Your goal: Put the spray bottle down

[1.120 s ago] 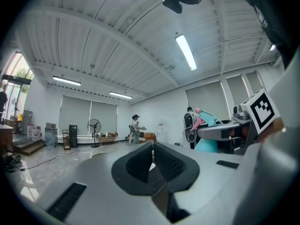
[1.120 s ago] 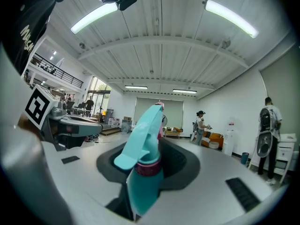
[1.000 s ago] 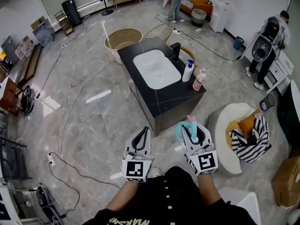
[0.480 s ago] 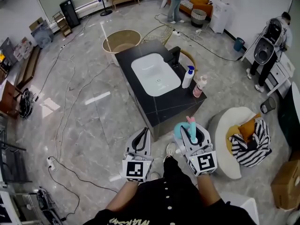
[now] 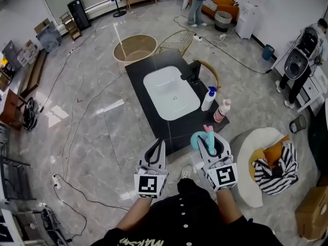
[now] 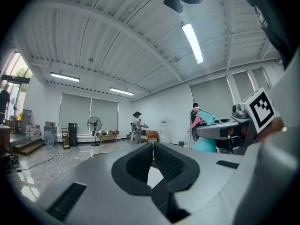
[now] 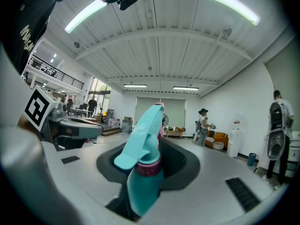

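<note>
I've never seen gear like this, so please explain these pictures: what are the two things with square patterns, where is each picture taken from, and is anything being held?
There is no robot here. A person holds a two-jaw tool, a gripper, in each hand. The head view comes from a camera on the person's head, looking steeply down. The left gripper and right gripper show at the bottom, each carrying a cube with square markers. The other two pictures come from cameras riding on the grippers, looking along their jaws. The right gripper view shows its jaws closed on a teal spray bottle. The left gripper view shows jaws together with nothing between them. Ahead stands a black counter with a white sink, a white pump bottle and a pink bottle.
</note>
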The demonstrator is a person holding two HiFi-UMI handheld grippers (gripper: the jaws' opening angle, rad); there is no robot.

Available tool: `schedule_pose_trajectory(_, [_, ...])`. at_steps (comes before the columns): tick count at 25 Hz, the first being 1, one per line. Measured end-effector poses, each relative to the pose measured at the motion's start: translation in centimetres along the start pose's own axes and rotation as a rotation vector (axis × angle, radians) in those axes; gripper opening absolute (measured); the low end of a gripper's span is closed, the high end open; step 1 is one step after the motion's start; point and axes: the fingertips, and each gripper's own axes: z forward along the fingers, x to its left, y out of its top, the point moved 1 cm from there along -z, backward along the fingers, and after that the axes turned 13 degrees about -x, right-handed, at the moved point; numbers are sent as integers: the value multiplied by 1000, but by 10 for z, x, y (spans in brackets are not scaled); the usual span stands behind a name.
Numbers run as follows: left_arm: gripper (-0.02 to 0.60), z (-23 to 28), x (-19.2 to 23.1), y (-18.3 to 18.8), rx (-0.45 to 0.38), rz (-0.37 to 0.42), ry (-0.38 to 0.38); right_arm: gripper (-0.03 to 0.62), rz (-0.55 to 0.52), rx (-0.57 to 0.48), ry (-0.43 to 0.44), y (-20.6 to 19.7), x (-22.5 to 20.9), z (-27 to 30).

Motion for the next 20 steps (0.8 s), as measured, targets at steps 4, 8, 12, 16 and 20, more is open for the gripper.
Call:
schedule_pose_trajectory(4, [21,41,8,-4,0,7,26,125,7,1,27,-9,-29,32])
schedule_pose_trajectory(8, [21,79,16,-7,-1,14,62,125,12,-3,57,-15,-58,61])
schedule_pose_trajectory(12, [21,109,21,-8,-8,16,88,125,14,-9,83,-19,-81,85])
schedule_pose_trajectory(16, [21,129,22,-16,-3,18,104,126,18,-9,101,-29,-95,100])
schedule_pose_trajectory(20, [21,140,25,-23,15,13,104,125,29,2,103,-37,-102,111])
